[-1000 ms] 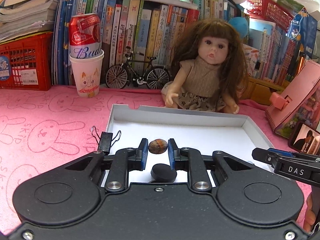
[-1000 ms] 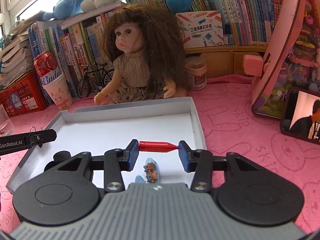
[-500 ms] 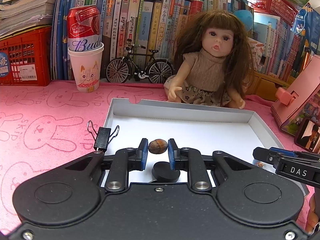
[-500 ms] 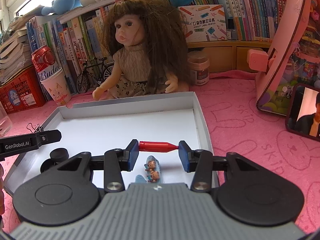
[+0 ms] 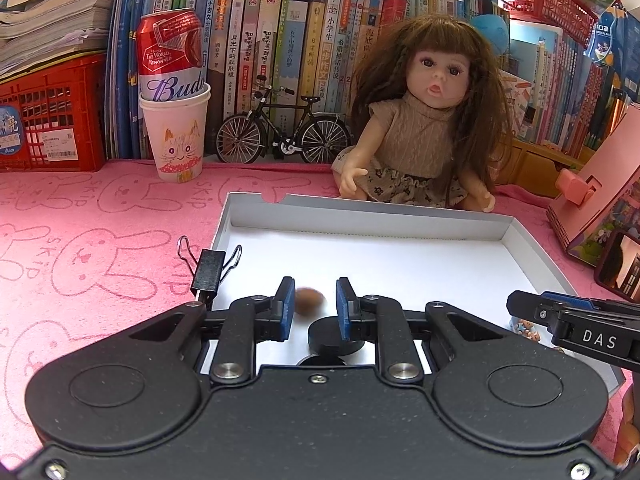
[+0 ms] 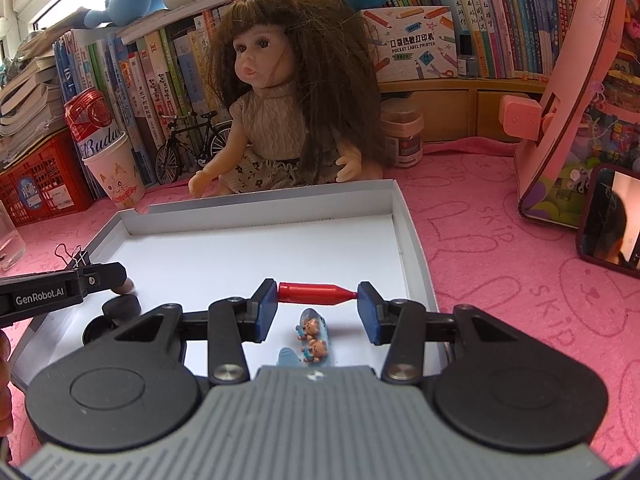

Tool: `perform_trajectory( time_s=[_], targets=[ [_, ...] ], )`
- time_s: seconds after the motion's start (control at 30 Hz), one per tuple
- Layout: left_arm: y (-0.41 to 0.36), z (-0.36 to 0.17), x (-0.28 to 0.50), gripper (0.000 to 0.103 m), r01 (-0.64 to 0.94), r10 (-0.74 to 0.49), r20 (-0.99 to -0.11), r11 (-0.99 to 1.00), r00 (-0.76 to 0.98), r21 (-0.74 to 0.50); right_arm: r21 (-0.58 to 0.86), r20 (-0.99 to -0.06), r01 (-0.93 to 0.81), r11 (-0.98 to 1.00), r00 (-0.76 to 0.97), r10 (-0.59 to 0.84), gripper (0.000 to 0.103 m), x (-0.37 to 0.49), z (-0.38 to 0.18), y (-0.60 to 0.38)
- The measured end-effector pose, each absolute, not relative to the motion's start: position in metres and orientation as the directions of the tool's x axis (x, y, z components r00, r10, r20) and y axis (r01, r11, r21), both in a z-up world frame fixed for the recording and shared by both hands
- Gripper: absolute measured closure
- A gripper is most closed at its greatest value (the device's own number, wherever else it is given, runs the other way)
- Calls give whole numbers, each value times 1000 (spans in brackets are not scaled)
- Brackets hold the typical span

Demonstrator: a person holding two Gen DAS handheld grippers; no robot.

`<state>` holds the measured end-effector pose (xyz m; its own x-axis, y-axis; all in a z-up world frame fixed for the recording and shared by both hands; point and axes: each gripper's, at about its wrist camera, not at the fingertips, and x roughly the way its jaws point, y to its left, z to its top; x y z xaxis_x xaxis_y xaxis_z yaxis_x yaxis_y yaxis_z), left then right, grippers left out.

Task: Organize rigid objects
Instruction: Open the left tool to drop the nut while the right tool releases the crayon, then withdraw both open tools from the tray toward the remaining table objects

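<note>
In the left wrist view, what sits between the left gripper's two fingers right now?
A small brown nut, blurred, lies between the left gripper fingers, gaps on both sides, over the white tray floor. A black round cap sits just below it.

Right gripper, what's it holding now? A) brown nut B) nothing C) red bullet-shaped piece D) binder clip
C: the right gripper is shut on the red bullet-shaped piece, pinched end to end between its blue pads above the white tray.
</note>
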<state>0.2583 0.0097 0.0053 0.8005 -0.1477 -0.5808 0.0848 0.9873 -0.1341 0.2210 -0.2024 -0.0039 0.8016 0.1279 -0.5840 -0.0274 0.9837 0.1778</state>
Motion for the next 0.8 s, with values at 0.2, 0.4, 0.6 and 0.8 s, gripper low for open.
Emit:
perform_trajectory(
  time_s=[0.2, 0.4, 0.6, 0.8],
  targets=[
    [14, 9, 256, 68, 73, -150, -572, 985, 806, -156, 198, -573, -26, 980, 808, 137, 45, 218, -2, -204],
    [13, 18, 244, 50, 95, -166, -553, 983, 817, -156, 201, -539, -40, 979, 830, 145, 29, 209, 10, -206],
    [15, 26, 225, 38, 114, -191, -540, 978, 820, -173, 215, -522, -43, 976, 839, 152, 16, 197, 18, -209],
    [17, 33, 202, 33, 150, -229, -522, 970, 822, -191, 222, -513, -67, 973, 840, 175, 13, 181, 23, -212]
  ],
)
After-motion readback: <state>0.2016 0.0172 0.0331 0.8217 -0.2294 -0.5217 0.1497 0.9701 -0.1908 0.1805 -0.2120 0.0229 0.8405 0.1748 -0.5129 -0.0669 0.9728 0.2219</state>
